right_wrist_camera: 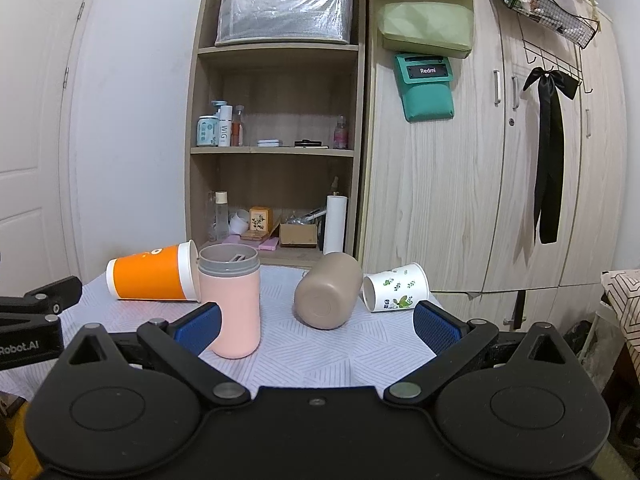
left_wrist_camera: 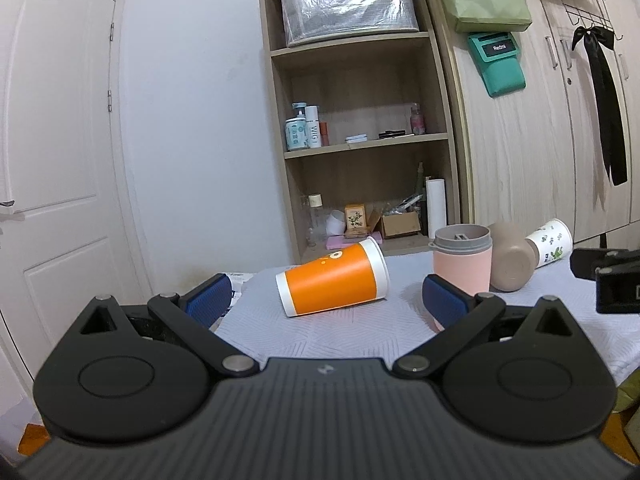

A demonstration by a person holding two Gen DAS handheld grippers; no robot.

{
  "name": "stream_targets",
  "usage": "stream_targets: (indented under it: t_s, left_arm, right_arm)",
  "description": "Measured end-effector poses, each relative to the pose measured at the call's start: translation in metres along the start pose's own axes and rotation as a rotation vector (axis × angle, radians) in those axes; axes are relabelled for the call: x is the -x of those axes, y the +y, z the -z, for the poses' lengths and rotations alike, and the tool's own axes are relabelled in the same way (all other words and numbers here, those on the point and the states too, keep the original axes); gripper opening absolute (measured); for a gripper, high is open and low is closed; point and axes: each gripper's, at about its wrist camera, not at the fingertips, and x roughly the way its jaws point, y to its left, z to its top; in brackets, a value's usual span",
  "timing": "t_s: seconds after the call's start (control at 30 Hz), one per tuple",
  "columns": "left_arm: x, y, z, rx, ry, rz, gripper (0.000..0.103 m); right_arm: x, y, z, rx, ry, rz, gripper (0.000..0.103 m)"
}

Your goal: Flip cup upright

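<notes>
Three cups lie on their sides on the bench [right_wrist_camera: 320,344]: the orange cup [left_wrist_camera: 332,282] straight ahead of your left tongs [left_wrist_camera: 326,300], and the tan cup [right_wrist_camera: 328,296] and the floral paper cup [right_wrist_camera: 394,288] ahead of your right tongs [right_wrist_camera: 316,326]; the pink tumbler [right_wrist_camera: 232,304] stands upright just beside the right tongs' left finger; which cup the task means cannot be told, and whether the tumbler was ever tipped cannot be told either; both tongs are spread wide and hold nothing. Judged from this, you are at the approach stage; a grasp calls for closing across a cup's wall, then rotating it rim-up. Ahead of the left tongs the cloth is free around the orange cup; the bench edge falls away to their left; the tumbler crowds the right tongs' inner side.
</notes>
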Motion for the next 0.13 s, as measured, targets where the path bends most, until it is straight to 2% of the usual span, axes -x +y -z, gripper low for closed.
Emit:
stream_targets:
  t_s: [0.13]
  left_arm:
    - [0.0000, 0.0008, -0.0007, 0.005, 0.006, 0.009, 0.103]
  right_arm:
    - [0.0000, 0.0003, 0.0000, 0.002, 0.000, 0.001, 0.103]
